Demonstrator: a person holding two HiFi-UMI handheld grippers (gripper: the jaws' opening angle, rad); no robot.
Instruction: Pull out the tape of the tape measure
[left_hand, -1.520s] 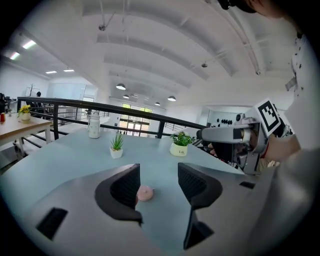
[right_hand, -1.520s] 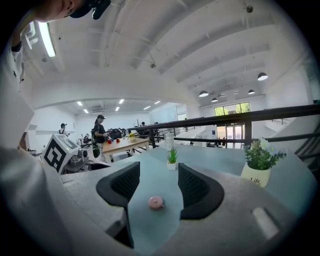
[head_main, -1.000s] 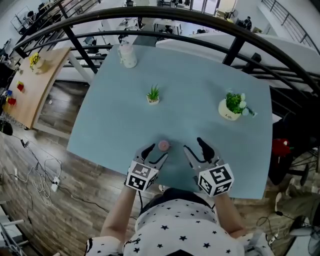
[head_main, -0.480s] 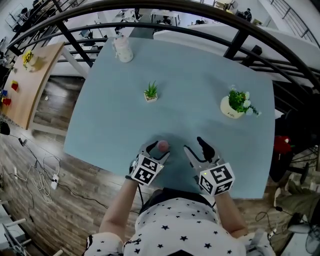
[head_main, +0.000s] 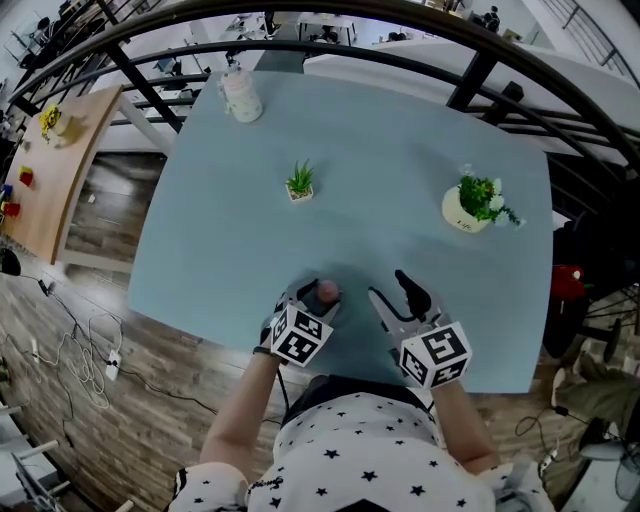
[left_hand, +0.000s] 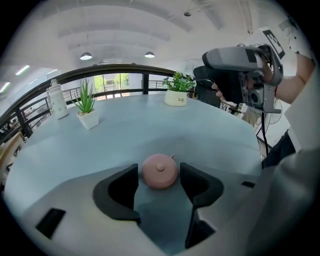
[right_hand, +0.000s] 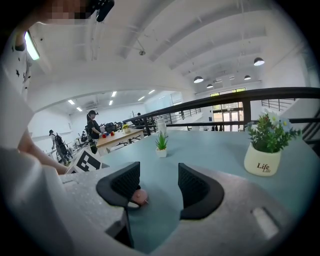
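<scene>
**Head view.** The pale blue table (head_main: 400, 150) carries a white flower pot (head_main: 462, 215). The pink round tape measure (head_main: 327, 291) lies well left of that pot, near the table edge closest to the person. The left gripper (head_main: 320, 298) reaches it. The right gripper (head_main: 392, 291) rests between the tape measure and the pot's side of the table. A small green plant (head_main: 300, 185) and a white bottle (head_main: 240, 95) stand left of the pot, with the bottle at the far edge. A black railing (head_main: 480, 75) rings the table, and the floor below is wood.

**Left gripper view.** The jaws of the left gripper (left_hand: 159, 173) stand apart, one close on each side of the tape measure (left_hand: 160, 171). A narrow gap shows on both sides, so no firm grip is confirmed. The flower pot (left_hand: 176, 98) stands far behind it; its print is too small to read here.

**Right gripper view.** The right gripper (right_hand: 159, 184) is wide open with only bare table between its jaws. The tape measure (right_hand: 139, 196) shows just past its left jaw. The flower pot (right_hand: 262, 161), to the right, reads "Life". A black-and-white square marker (right_hand: 87, 161) shows far left of the pot. Beyond is an open hall with ceiling lamps.
</scene>
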